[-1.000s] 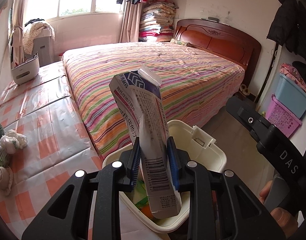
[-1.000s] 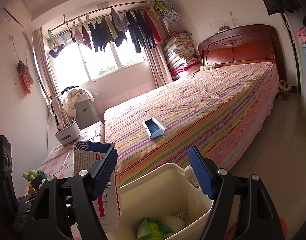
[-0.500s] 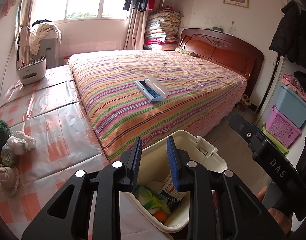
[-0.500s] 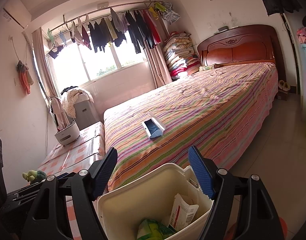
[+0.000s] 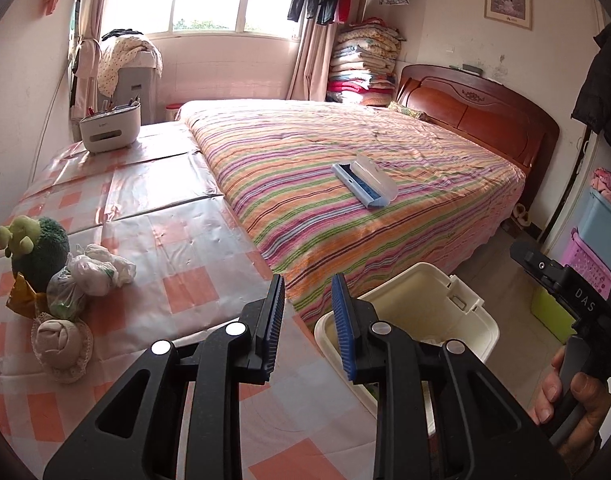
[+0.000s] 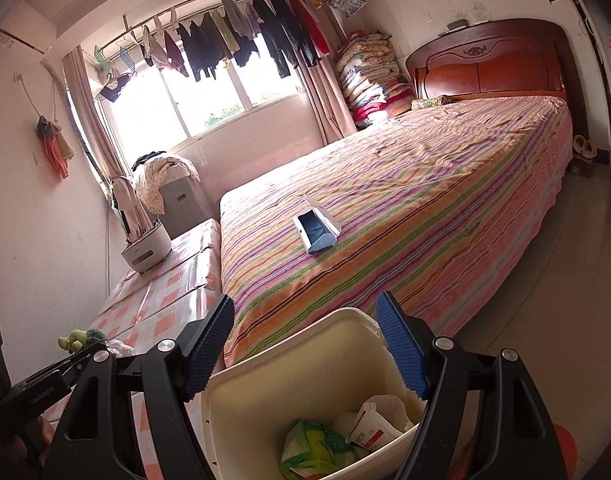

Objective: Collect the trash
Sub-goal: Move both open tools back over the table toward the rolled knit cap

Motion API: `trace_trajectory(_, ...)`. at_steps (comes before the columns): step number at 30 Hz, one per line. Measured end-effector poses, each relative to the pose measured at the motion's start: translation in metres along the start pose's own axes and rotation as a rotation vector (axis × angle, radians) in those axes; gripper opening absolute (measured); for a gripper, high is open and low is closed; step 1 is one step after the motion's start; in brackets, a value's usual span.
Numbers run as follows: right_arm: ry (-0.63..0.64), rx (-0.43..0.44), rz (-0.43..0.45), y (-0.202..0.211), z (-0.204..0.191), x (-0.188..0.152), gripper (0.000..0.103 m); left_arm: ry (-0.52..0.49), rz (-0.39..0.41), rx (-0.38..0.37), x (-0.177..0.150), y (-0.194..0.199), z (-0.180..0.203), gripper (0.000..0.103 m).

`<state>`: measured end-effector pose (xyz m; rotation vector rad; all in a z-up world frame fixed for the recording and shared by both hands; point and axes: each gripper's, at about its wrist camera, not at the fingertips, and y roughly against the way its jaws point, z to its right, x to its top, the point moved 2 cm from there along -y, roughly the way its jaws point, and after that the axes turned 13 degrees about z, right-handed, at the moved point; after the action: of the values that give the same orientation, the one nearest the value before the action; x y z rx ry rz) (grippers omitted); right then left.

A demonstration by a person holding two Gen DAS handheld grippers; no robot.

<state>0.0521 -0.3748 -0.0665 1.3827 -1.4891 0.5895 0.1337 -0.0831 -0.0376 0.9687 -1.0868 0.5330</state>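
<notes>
the cream trash bin (image 6: pixel 305 364) sits on the floor right beside the striped bed (image 6: pixel 425 216), and it is the thing to look from. the right gripper (image 6: pixel 305 344) hangs just above the bin with its two blue pads wide apart and nothing between them. down inside the bin lie a white and red carton (image 6: pixel 371 426) and a green wrapper (image 6: pixel 311 446), close together at the bottom. the left gripper (image 5: pixel 307 320) is up beside the bin, over the edge of the checked table (image 5: pixel 153 240), with a small gap between its pads and nothing held. on the bed, well away from the bin, lies a blue and white box (image 5: pixel 365 184). on the table, far from the bin, sit some tied plastic bags (image 5: pixel 89 276) next to a green plush toy (image 5: pixel 37 248).
</notes>
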Motion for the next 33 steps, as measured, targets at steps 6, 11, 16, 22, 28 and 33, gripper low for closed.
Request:
trace_trajectory(6, -0.088, 0.015, -0.06, -0.014, 0.008, -0.009, 0.071, 0.122, -0.077, 0.073, -0.017, -0.016, -0.047, 0.025)
trace_trajectory(11, -0.02, 0.032, -0.11, -0.026, -0.011, -0.019, 0.071, 0.149, -0.108, 0.137, -0.026, -0.025, -0.073, 0.025)
trace_trajectory(16, 0.062, 0.097, -0.192, -0.038, -0.044, -0.037, 0.071, 0.163, -0.099, 0.161, -0.024, -0.023, -0.086, 0.026)
trace_trajectory(22, 0.126, 0.119, -0.246, -0.043, -0.072, -0.054, 0.071, 0.187, -0.075, 0.202, -0.02, -0.007, -0.109, 0.028)
trace_trajectory(28, 0.174, 0.163, -0.292, -0.053, -0.103, -0.068, 0.071, 0.22, -0.053, 0.262, -0.021, 0.013, -0.143, 0.034)
trace_trajectory(33, 0.228, 0.234, -0.356, -0.061, -0.141, -0.086, 0.071, 0.255, -0.05, 0.33, -0.024, 0.028, -0.179, 0.035)
